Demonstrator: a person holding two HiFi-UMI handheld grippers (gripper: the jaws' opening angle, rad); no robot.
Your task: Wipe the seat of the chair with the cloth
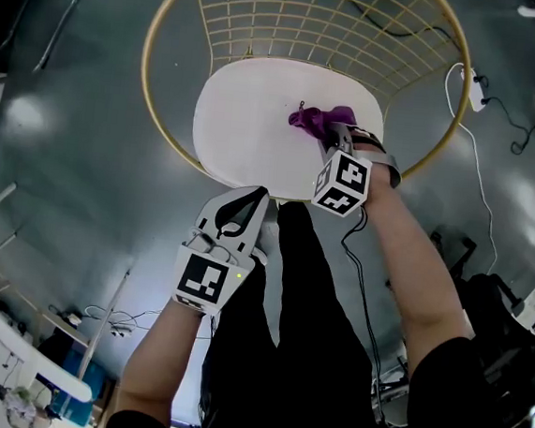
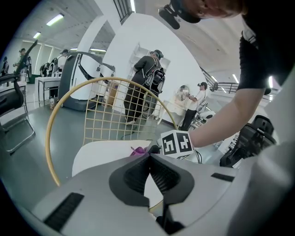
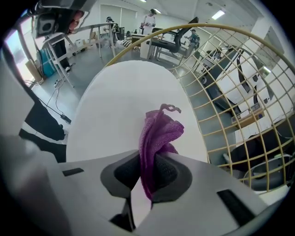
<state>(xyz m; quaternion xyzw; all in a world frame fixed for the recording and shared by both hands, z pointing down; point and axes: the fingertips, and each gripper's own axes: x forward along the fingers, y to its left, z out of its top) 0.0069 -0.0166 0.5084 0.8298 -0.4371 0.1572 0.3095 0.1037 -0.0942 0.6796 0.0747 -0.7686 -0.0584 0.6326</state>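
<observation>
On my right gripper (image 3: 146, 177) the jaws are clamped on the purple cloth (image 3: 159, 131). A narrow fold of it is pinched between the two dark pads (image 3: 123, 173), and the rest bunches up just beyond the fingertips, with a loose curl of edge at its far end. From the head view I see that bunch over the white seat (image 1: 243, 121) of the chair, on the seat's right half and nearer the wire back (image 1: 313, 34) than the front edge. The right fingers point down and away from me into it. I cannot tell from here whether the cloth presses on the surface or sits just off it. In the right gripper view the seat spreads ahead and to the left of the fingertips, and the gold grid of the back curves round to their right. My left gripper (image 1: 250, 202) is closed with nothing in it: its own view shows the two ribbed pads meeting at the tips. Those fingertips hang at the seat's front edge, well short of the cloth. The cloth lies ahead of them, a purple scrap showing just beside the right gripper's marker cube (image 2: 176, 143). Grey floor (image 1: 74, 171) lies below both grippers.
</observation>
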